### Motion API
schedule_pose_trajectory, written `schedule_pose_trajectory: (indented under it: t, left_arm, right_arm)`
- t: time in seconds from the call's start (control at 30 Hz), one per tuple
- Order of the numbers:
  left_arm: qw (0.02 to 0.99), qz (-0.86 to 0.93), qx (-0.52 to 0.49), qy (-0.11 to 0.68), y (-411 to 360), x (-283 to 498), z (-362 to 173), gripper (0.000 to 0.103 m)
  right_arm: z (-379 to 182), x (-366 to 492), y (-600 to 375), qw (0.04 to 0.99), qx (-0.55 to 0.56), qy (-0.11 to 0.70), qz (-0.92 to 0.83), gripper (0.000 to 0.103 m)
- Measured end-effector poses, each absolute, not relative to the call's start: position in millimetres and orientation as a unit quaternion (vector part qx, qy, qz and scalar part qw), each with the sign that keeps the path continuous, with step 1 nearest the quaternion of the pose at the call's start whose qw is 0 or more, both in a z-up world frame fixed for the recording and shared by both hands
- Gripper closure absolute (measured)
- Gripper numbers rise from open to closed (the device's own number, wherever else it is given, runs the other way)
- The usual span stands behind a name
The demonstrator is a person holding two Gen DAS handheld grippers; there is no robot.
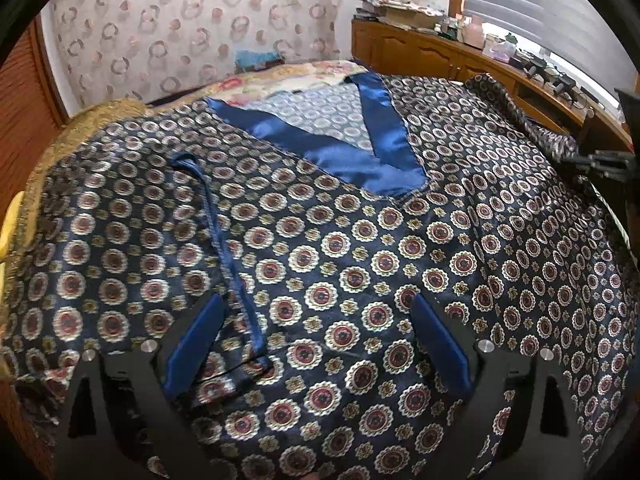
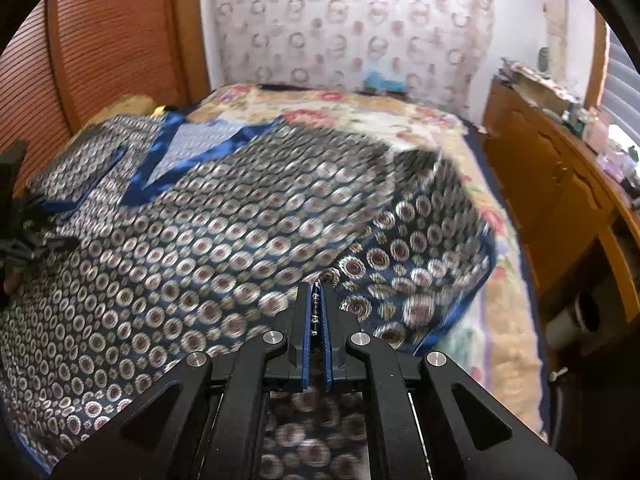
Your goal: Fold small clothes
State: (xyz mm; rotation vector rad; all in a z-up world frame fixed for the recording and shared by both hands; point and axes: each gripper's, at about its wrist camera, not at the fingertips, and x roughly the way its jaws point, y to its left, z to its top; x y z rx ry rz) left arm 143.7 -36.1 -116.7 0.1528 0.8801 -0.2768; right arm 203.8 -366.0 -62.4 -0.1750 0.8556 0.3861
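Robe [image 1: 360,240] of dark blue satin, printed all over with round medallions, lies spread across the bed [image 2: 400,112], and we take its bright blue V-shaped lapel [image 1: 352,156] as our landmark. Inside that V we see the paler reverse of the cloth. To the left of the lapel, in the left wrist view, a thin blue cord [image 1: 224,240] runs down over the fabric towards the camera.

Below the lapel our left gripper [image 1: 316,344] hovers over the robe with its blue pads [image 1: 196,336] spread wide; nothing is caught between them, only the flat cloth lying beneath.

Our right gripper [image 2: 319,308] sits to the right of the lapel, its jaws pressed together on a thin fold of the robe, which shows as a patterned strip between the pads. The cloth around it rises in a blurred, lifted flap [image 2: 420,240] with a blue-trimmed edge.

Beyond the lapel the floral bedspread shows bare. Farther back hangs a curtain [image 1: 192,24] with ring prints, and to the right of the bed stands a wooden cabinet [image 2: 552,192] with clutter on top.
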Motion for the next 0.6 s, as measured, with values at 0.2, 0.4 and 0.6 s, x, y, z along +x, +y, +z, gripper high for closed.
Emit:
schedule_pose_trajectory:
  t: [0.2,0.4,0.6]
  left_arm:
    - [0.914,-0.139,0.041,0.379,-27.5,121.3,-87.8,0.008]
    - [0.929,-0.151,0.028,0.336,-26.2,94.1,-57.4,0.008]
    - [0.935,-0.16,0.021,0.316,-34.9,81.7,-44.5,0.008]
  right_arm:
    - [-71.7,194.4,-354.2,0.878,-0.089,0.427,0.199,0.1]
    - [-63.4,185.0,-357.9,0.882,-0.092,0.424,0.185,0.087]
    - [-33.4,176.7,-382.7,0.902,-0.082,0.39,0.163,0.057]
